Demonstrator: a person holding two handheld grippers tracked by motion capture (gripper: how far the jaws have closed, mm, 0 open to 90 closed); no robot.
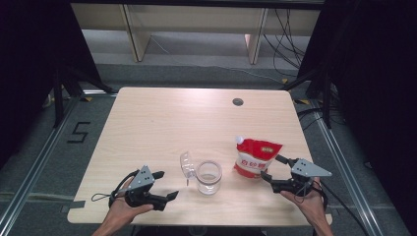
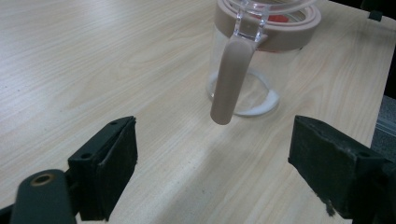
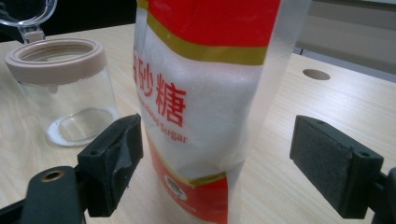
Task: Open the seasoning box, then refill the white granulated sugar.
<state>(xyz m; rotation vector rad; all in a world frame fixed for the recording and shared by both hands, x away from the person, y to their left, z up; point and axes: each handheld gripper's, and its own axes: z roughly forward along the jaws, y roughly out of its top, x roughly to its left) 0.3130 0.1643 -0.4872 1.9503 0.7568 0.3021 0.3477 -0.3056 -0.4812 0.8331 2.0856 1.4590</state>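
The sugar pouch [image 3: 205, 93], glossy red and white plastic, stands upright near the table's [image 1: 147, 123] right front, between my right tongs' [image 1: 277, 169] spread jaws, untouched, likely for gripping. Beside it sits the clear glass jar [image 1: 208, 178], lid flipped open; my left tongs [image 1: 164, 186] gape toward it

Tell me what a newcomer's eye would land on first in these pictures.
The red and white sugar pouch stands upright right of centre on the wooden table, the brightest thing there, and the right tool sits open right beside it with its jaws to either side. Just left of it is a clear glass jar with a beige rim, its hinged lid flipped open. The left tool, also open, points at the jar from the near left.
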